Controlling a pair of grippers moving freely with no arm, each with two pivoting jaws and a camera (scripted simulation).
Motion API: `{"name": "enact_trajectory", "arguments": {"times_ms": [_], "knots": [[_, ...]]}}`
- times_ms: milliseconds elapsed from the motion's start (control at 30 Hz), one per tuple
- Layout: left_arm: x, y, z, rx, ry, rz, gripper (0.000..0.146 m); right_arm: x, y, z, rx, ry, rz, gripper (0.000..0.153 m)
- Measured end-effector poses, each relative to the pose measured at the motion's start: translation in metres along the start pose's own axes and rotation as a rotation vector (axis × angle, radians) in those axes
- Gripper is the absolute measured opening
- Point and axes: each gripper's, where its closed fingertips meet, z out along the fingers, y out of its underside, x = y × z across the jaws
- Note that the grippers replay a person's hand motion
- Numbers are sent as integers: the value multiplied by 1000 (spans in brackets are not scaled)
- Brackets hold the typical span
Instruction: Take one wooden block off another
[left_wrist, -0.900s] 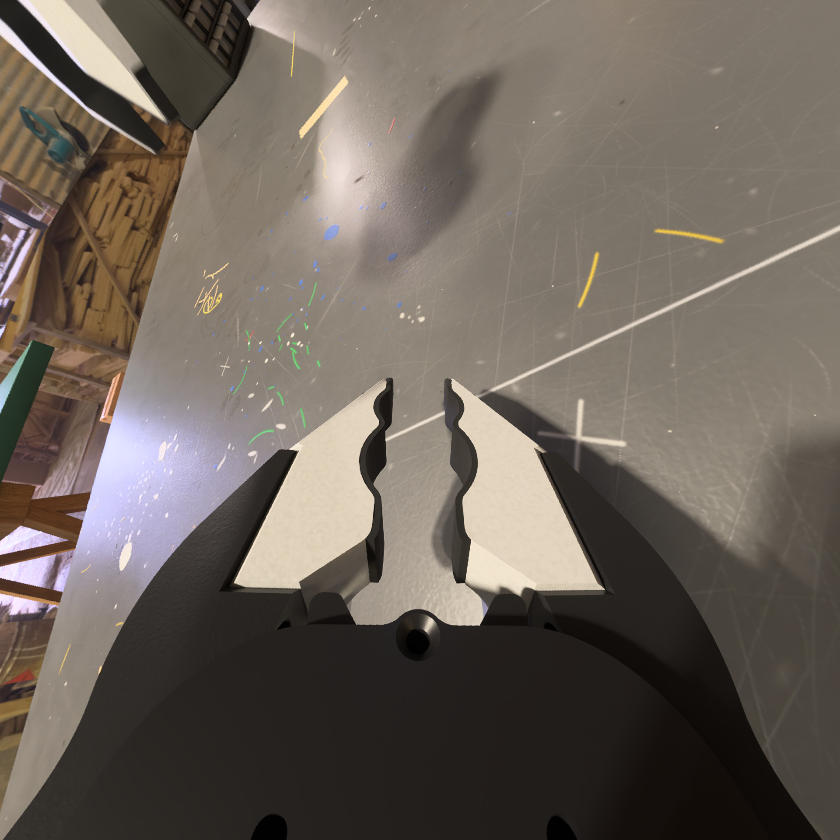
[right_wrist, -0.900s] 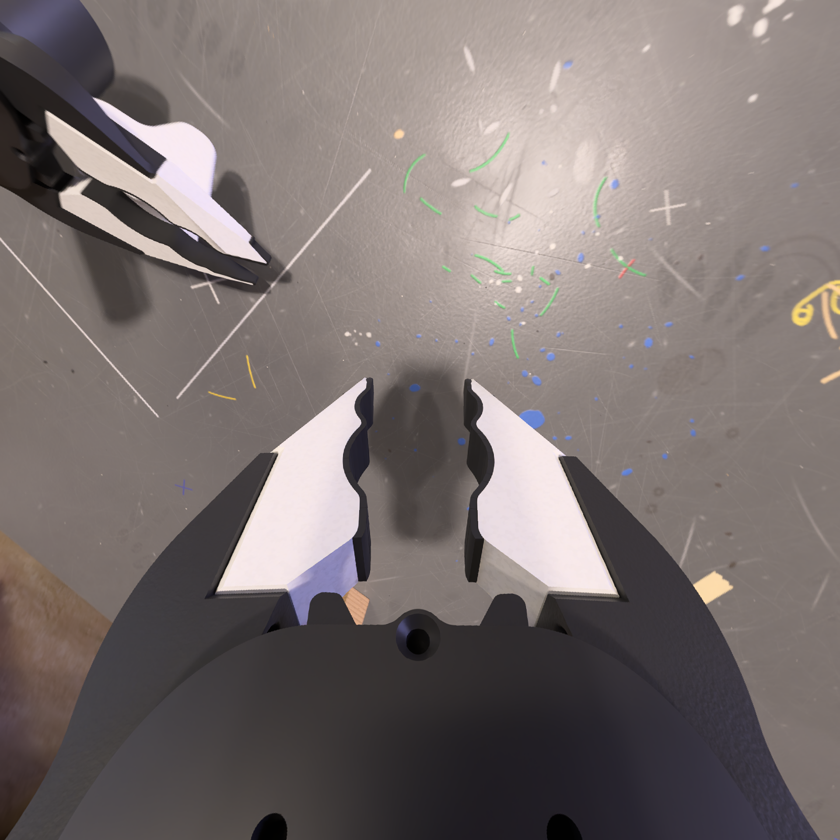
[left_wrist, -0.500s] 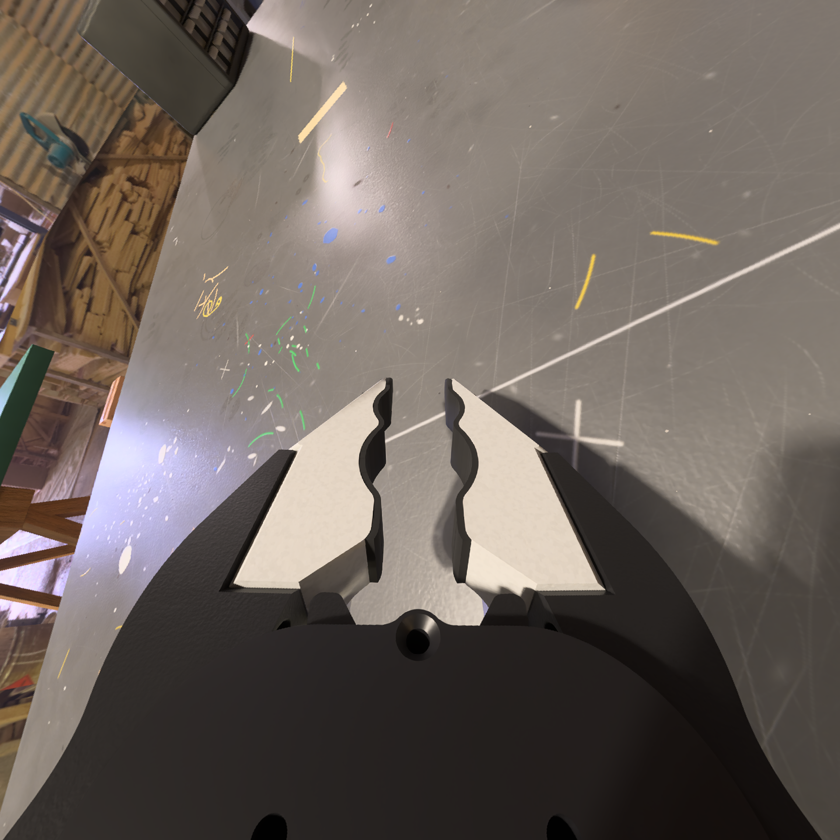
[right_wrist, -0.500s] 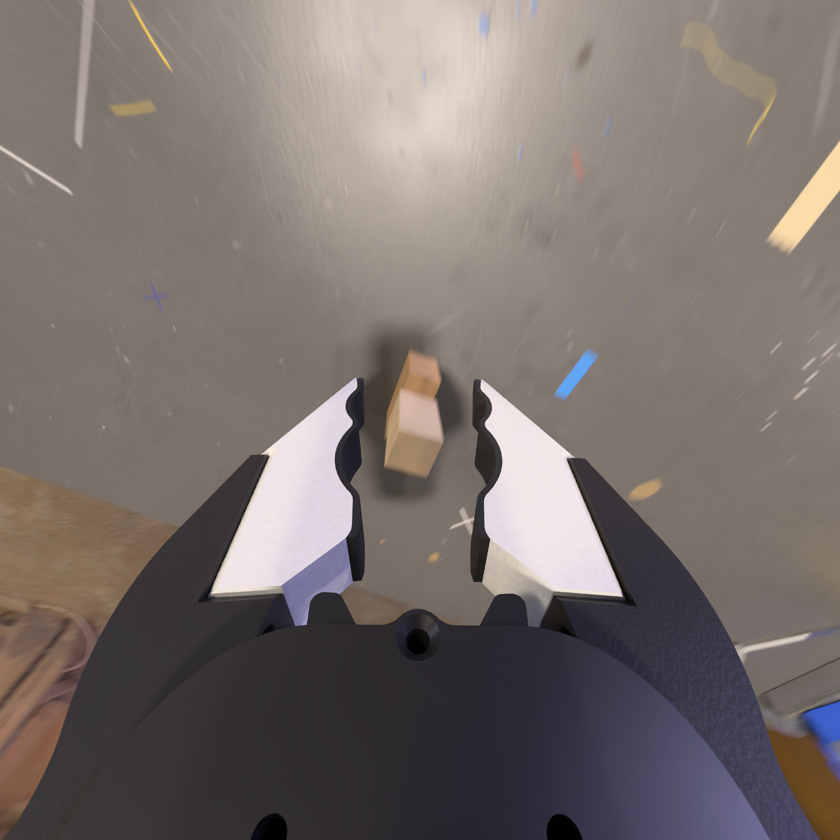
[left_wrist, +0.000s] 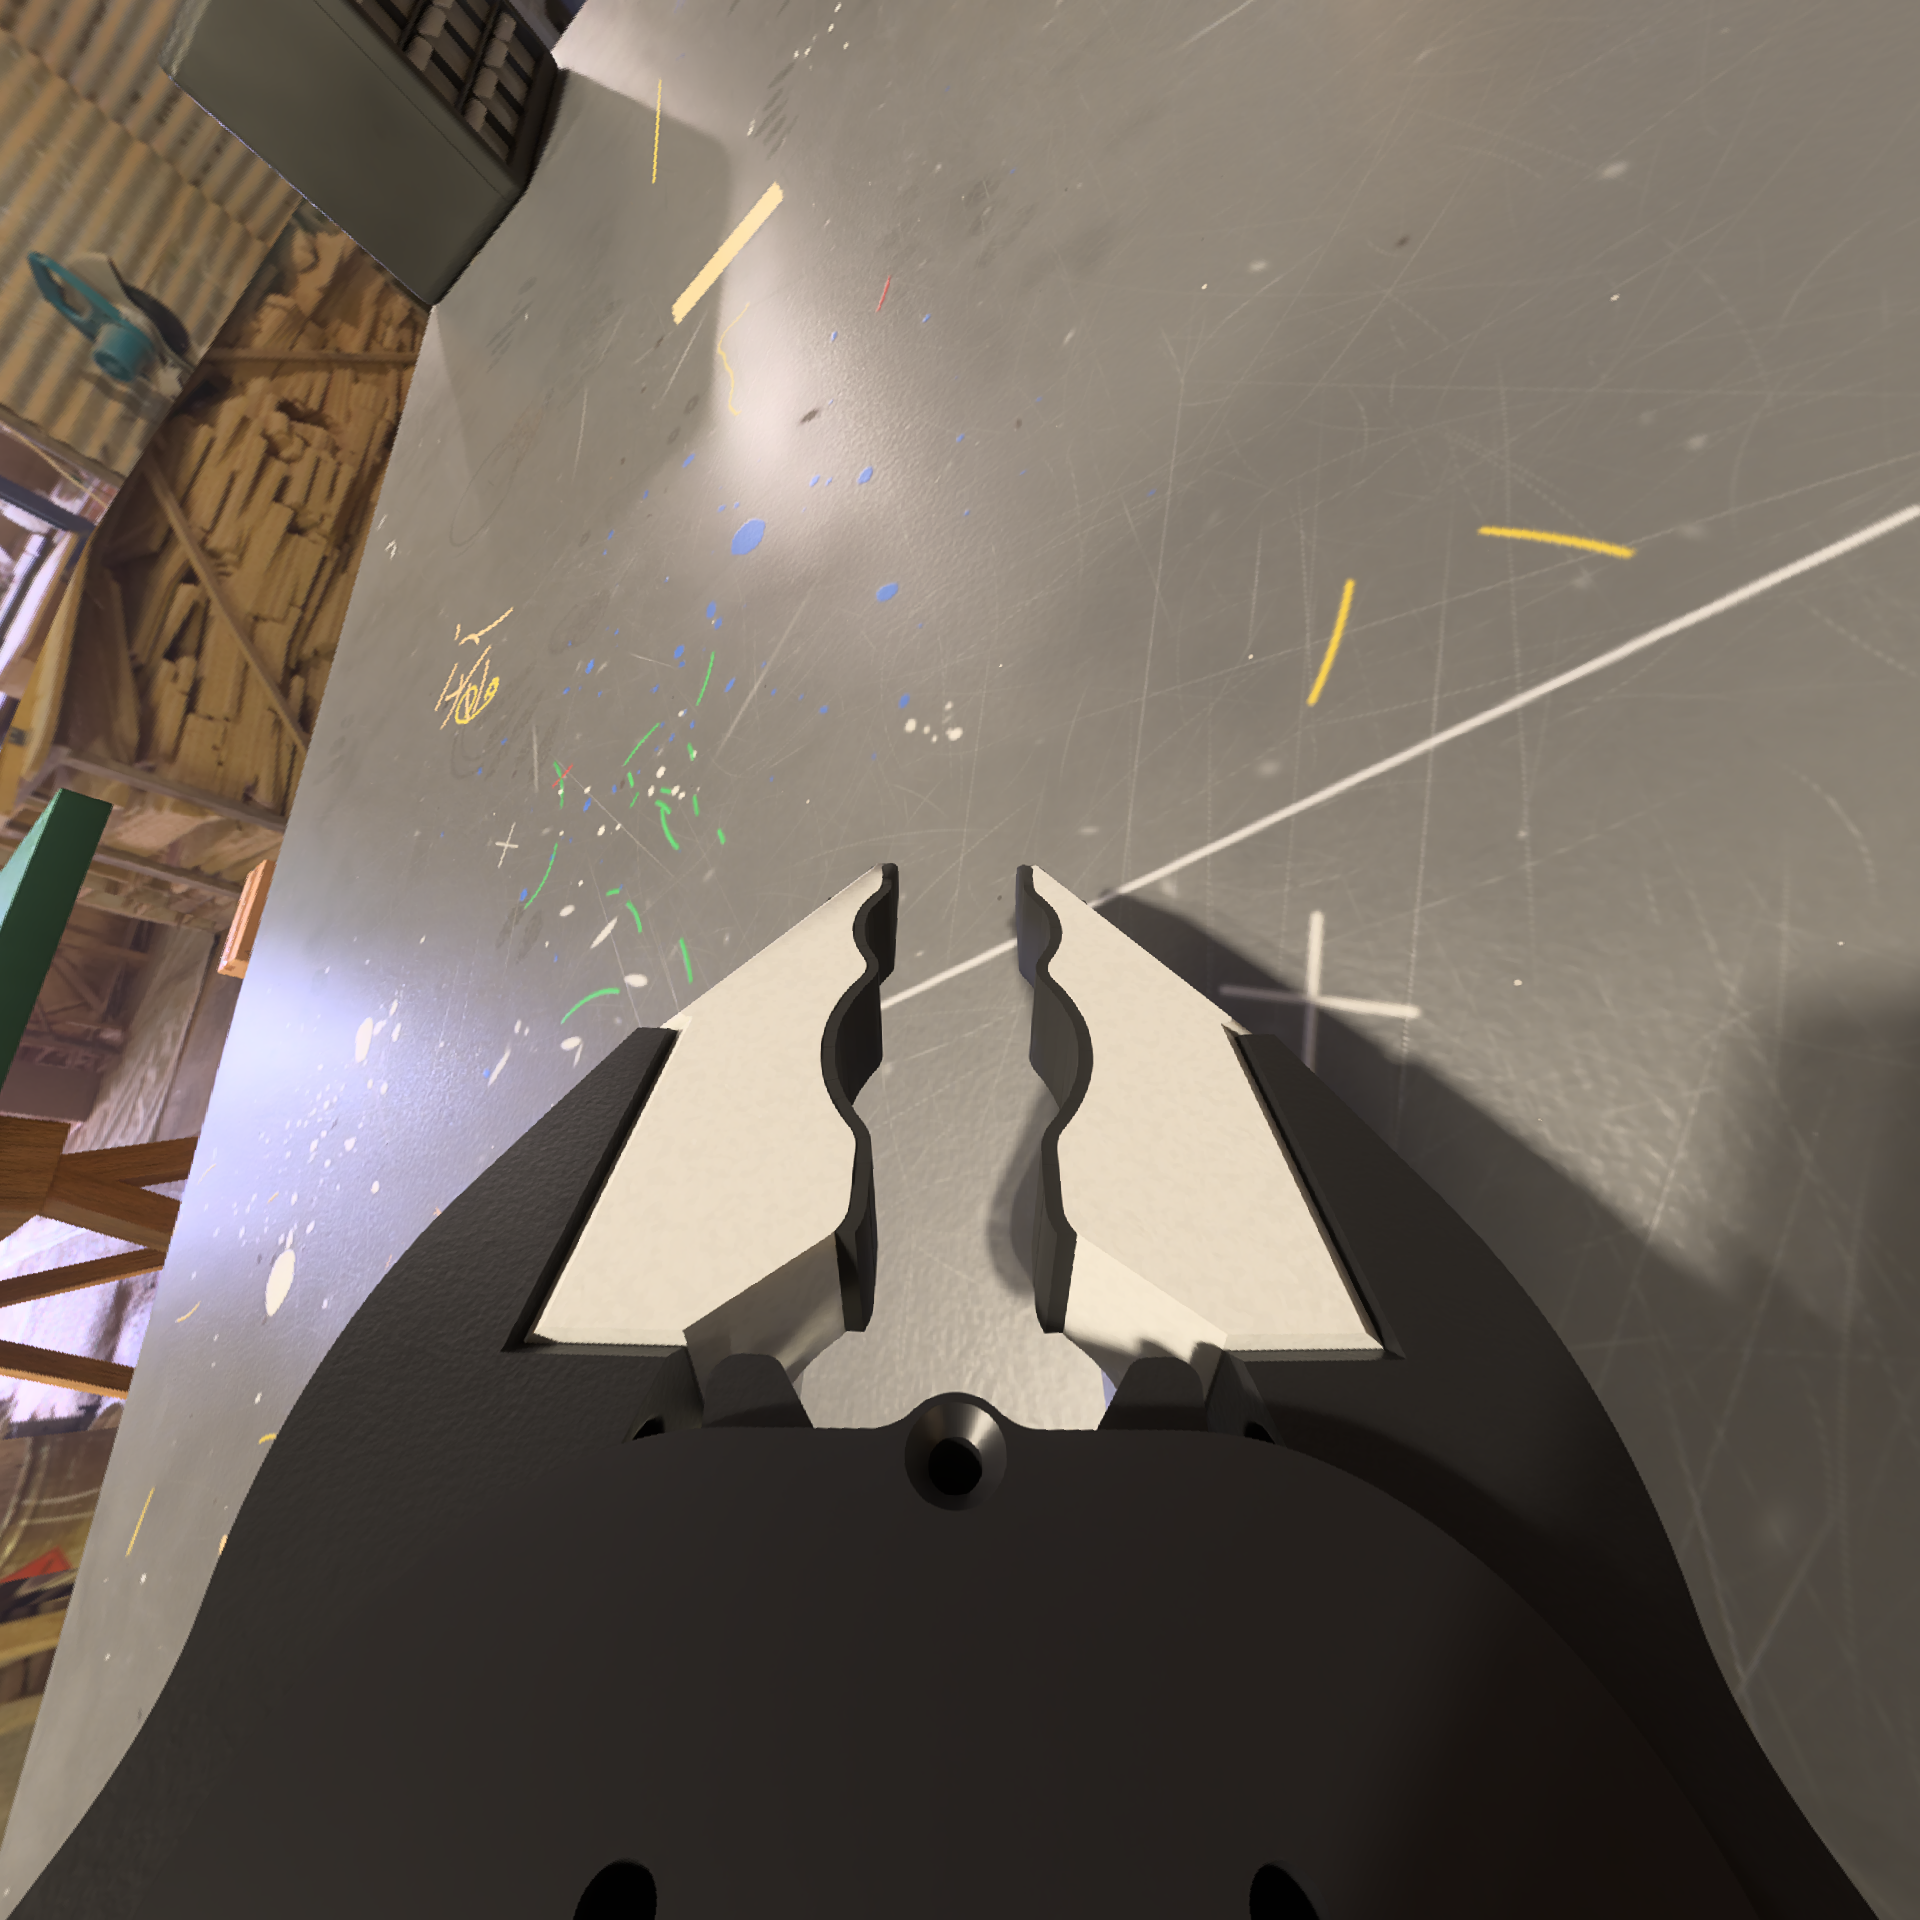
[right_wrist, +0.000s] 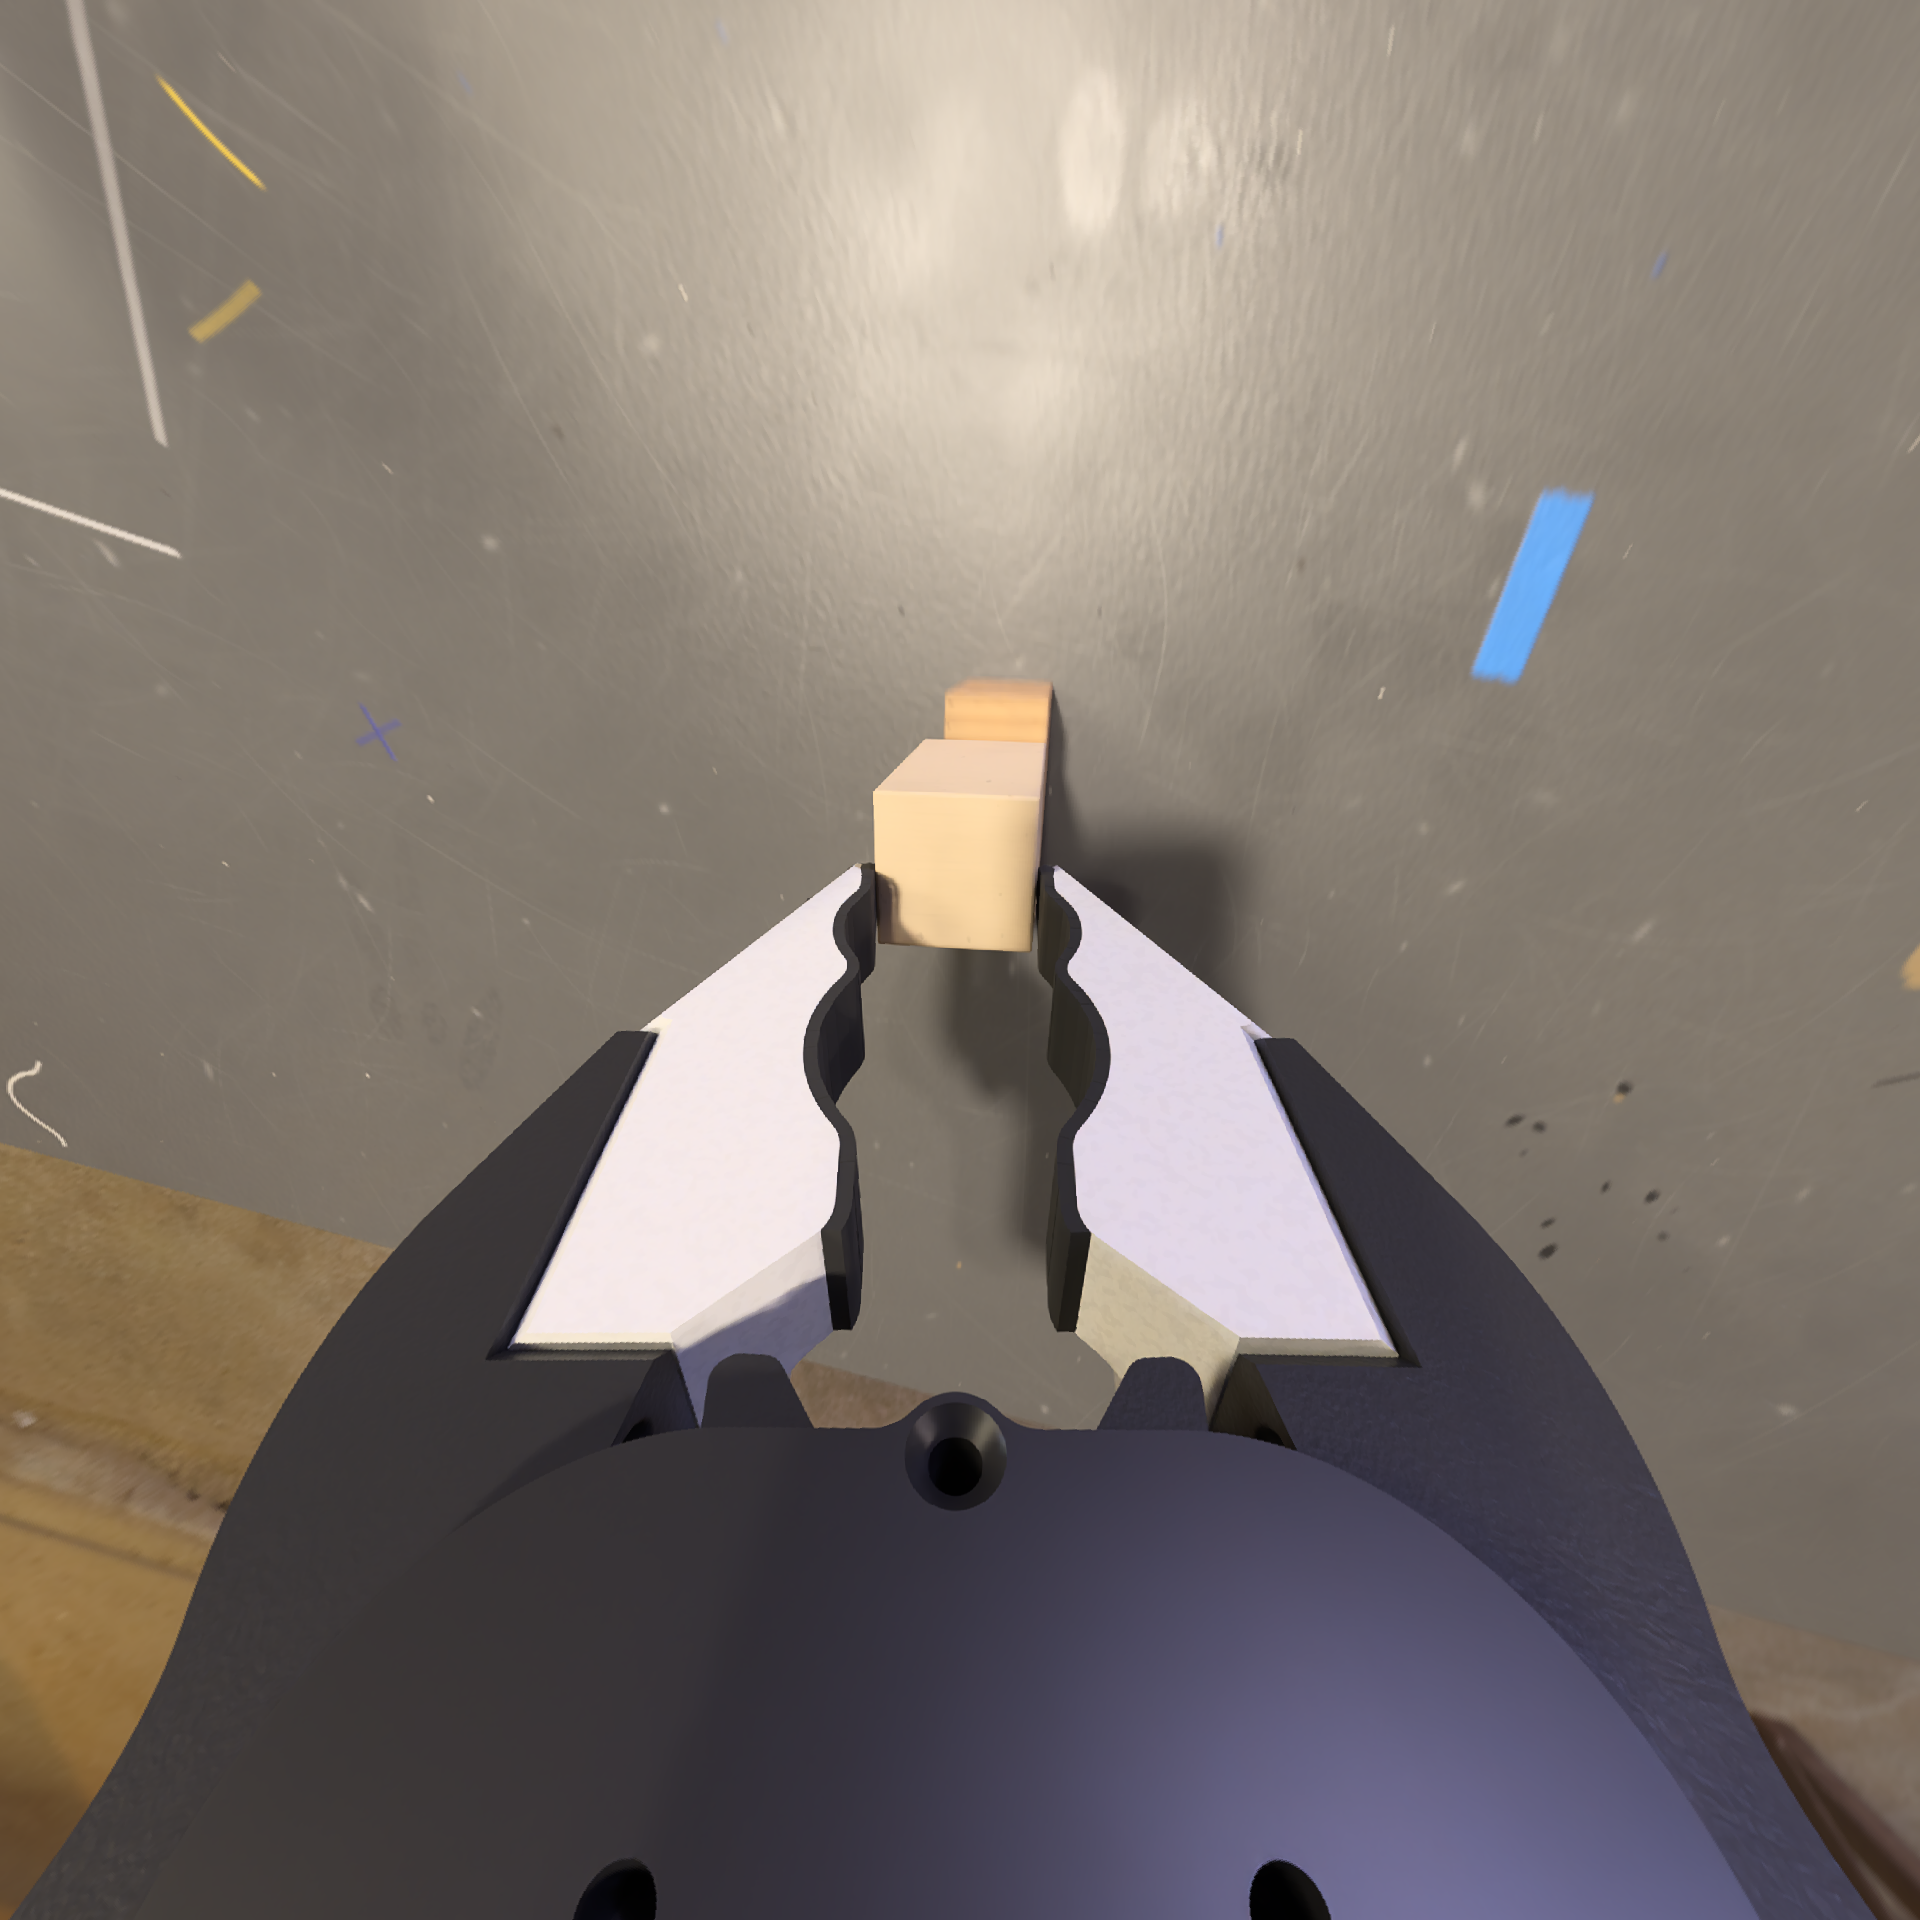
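Note:
Two wooden blocks stand stacked on the grey table in the right wrist view. The pale top block (right_wrist: 961, 852) lies nearer to me and the darker lower block (right_wrist: 997, 712) shows just beyond it. My right gripper (right_wrist: 956, 899) has its fingertips (right_wrist: 854, 914) against the two sides of the top block, shut on it. My left gripper (left_wrist: 956, 894) is slightly open and empty, low over a white line on the table. No block shows in the left wrist view.
A grey metal cabinet (left_wrist: 343, 135) stands at the table's far left corner. The table's left edge (left_wrist: 312, 831) drops to a workshop floor. A blue tape strip (right_wrist: 1532, 587) lies right of the blocks. The table's near edge (right_wrist: 208, 1184) runs behind my right gripper.
My right gripper swung away from the paint spatters to the block stack, moved in close and narrowed its jaws onto the top block. My left gripper has not moved.

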Motion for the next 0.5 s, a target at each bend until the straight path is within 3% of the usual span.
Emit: {"name": "enact_trajectory", "arguments": {"times_ms": [100, 267, 400, 500], "knots": [[0, 0, 0, 1, -1, 0, 22, -13, -38, -16, 105, -7, -79, 31], [0, 0, 0, 2, 0, 0, 22, -61, -151, -37, 232, -13, -349, 31], [0, 0, 0, 4, -5, 1, 22, -91, -221, -27, 187, -21, -522, 31], [-1, 0, -1, 6, -10, 1, 23, -101, -251, -10, 130, -38, -601, 31]]}}
